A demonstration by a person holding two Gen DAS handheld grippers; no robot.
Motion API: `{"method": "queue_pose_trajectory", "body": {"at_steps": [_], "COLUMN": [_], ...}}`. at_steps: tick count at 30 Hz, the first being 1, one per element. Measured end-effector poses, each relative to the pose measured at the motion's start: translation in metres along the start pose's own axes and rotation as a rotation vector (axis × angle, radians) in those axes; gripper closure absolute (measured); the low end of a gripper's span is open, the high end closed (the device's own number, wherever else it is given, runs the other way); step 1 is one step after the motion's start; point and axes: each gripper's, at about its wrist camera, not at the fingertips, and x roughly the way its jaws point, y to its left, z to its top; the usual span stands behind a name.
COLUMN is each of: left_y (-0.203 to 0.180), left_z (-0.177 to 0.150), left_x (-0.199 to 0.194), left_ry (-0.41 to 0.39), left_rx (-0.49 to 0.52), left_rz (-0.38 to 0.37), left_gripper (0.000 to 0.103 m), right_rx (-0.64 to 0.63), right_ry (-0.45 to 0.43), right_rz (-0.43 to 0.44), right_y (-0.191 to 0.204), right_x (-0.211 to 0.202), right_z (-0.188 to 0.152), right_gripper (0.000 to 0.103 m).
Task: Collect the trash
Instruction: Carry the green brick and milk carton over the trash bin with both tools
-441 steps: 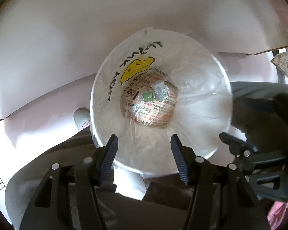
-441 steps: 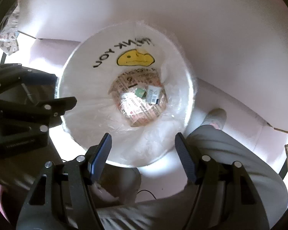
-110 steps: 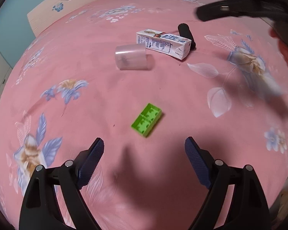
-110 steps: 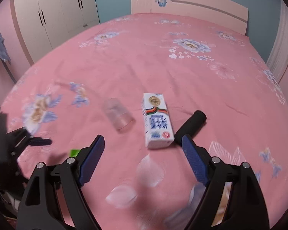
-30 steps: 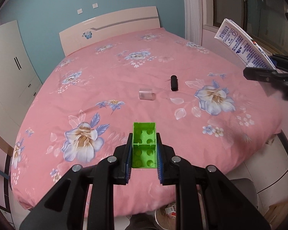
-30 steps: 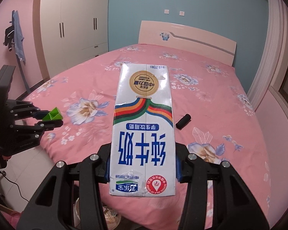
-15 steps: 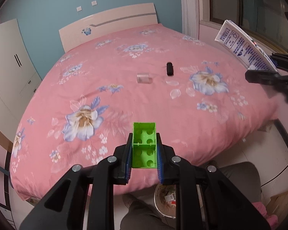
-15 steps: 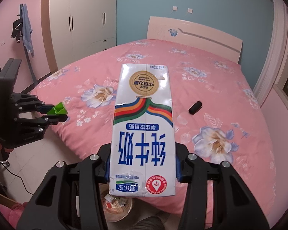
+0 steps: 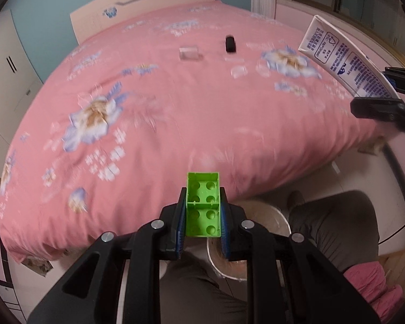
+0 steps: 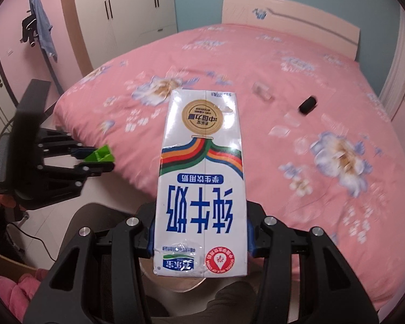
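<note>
Both grippers loaded: left gripper (image 9: 202, 213) clamped on green toy brick (image 9: 203, 205); right gripper (image 10: 199, 239) clamped on milk carton (image 10: 201, 183). Each held above white bin (image 9: 270, 216) beside pink bed (image 9: 162, 102).

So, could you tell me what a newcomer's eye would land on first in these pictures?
Probably the white milk carton, clamped upside down in the right hand-held gripper and filling the middle of its view. Next, the bright green brick pinched in the left hand-held gripper, just above the trash bin beside the pink floral bed.
</note>
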Motion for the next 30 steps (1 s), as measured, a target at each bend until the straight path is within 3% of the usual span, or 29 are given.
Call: {"method": "queue_pose_trajectory", "body": {"at_steps": [25, 30], "left_y": [-0.053, -0.057], "left_z": [-0.093, -0.104], "left_x": [0.126, 0.154], "left_ry": [0.303, 0.367], "left_rx": [0.071, 0.063], "left_rz": [-0.118, -0.137], "left_gripper": [0.079, 0.079], "right_rx": [0.053, 0.054], "right_ry": [0.336, 0.41], "right_rz": [0.18, 0.176], "right_y": [0.031, 0.035], "right_x": [0.13, 0.16], "right_z": [-0.126, -0.151], "right_gripper": [0.055, 0.055]}}
